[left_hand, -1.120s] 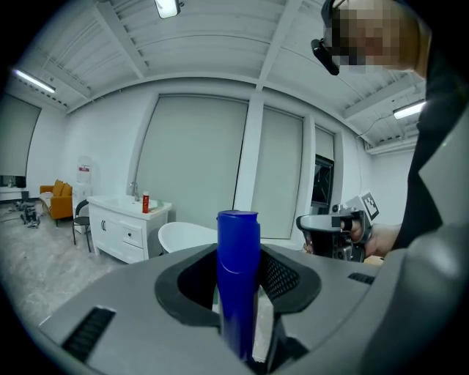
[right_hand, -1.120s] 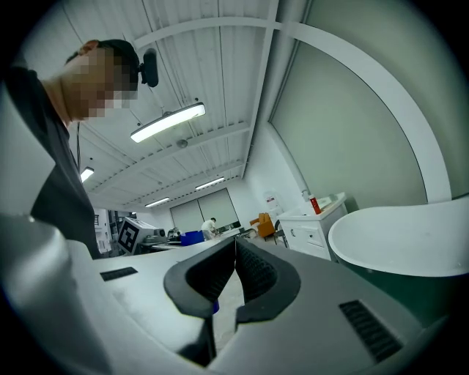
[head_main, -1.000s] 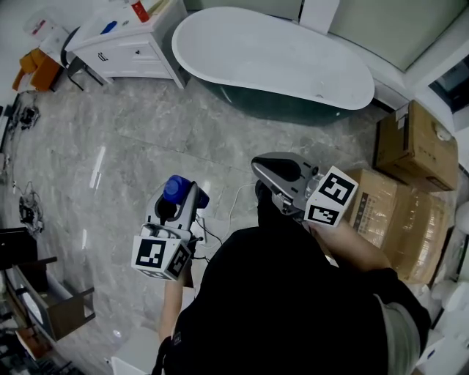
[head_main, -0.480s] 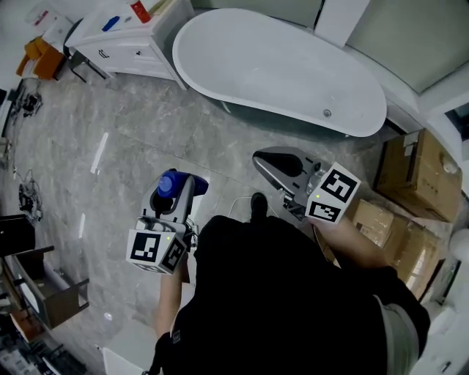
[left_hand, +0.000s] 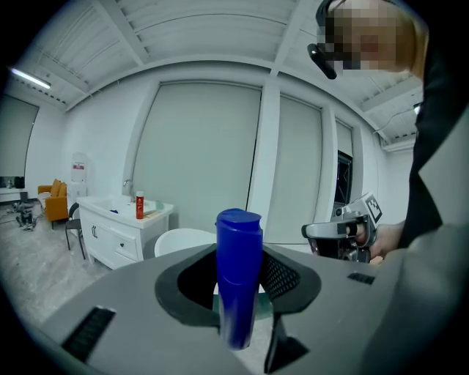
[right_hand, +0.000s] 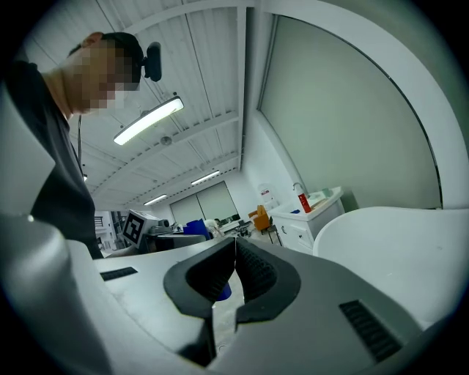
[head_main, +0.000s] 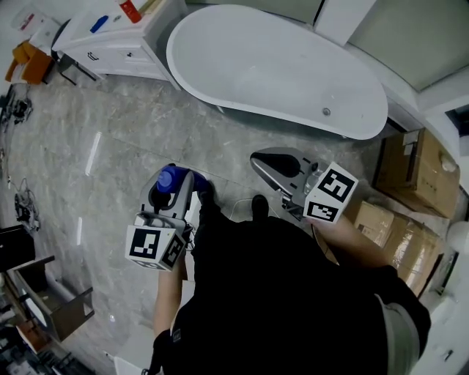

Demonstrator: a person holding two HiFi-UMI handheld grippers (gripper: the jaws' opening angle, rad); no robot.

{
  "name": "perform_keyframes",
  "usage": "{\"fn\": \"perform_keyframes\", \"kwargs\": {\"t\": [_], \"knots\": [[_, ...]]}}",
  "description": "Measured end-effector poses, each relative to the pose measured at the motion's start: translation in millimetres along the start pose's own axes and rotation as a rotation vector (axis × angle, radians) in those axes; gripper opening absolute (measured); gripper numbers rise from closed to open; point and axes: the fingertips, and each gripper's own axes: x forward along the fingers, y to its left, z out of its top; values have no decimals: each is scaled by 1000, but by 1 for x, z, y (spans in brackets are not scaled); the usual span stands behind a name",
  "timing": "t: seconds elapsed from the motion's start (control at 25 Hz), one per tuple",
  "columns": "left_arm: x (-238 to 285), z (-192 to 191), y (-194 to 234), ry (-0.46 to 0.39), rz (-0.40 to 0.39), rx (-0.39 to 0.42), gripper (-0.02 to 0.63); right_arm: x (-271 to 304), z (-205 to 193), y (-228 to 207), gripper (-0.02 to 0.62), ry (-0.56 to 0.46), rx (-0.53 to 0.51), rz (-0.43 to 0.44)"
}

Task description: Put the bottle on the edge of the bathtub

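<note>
bathroom showroom, grey marble floor (head_main: 110, 146). person in a black top (head_main: 293, 293) stands facing the tub (head_main: 256, 110), 1 gripper in each hand, both held out in front at about waist level.

left gripper (left_hand: 236, 293): jaws clamped on the bottle (left_hand: 239, 249), 1 pad on each side of it. the bottle is blue, flat-topped, upright, and its cap stands above the jaw tips. in the head view it hangs over the floor, well short of the tub, on the left of the person. it is not on the rim. the marker cube (head_main: 155, 247) sits at the back of this gripper, nearest the person's body.

right gripper (right_hand: 235, 253): jaws together, ribbed pads meeting along a thin line, nothing between them. in the head view it points toward the tub's near side, over the floor and apart from the tub. the cube (head_main: 330, 194) is at its rear, and the hand shows behind it.

the tub is a white oval with a dark outer wall, lying across the top of the head view. a drain fitting (head_main: 327, 112) shows inside, near the right end. rim bare where visible.

a white cabinet (head_main: 121, 44) stands just beside the tub's left end, with a red bottle (head_main: 130, 11) and a small blue item (head_main: 99, 23) on top. cardboard boxes (head_main: 414, 172) are stacked on the right, near the tub's other end. an orange chair (head_main: 29, 62) stands far left.
</note>
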Motion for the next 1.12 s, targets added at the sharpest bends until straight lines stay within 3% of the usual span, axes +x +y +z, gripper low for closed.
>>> {"fn": "perform_keyframes", "kwargs": {"t": [0.2, 0.6, 0.92, 1.12], "knots": [[15, 3, 56, 8, -65, -3, 156, 61, 9, -10, 29, 18, -19, -38], [27, 22, 175, 42, -198, 120, 156, 185, 32, -14, 29, 6, -17, -143], [56, 14, 208, 86, -278, 156, 156, 221, 21, -28, 29, 23, 18, -197], [95, 2, 212, 112, -287, 104, 156, 221, 4, -65, 29, 71, 47, -246]]}}
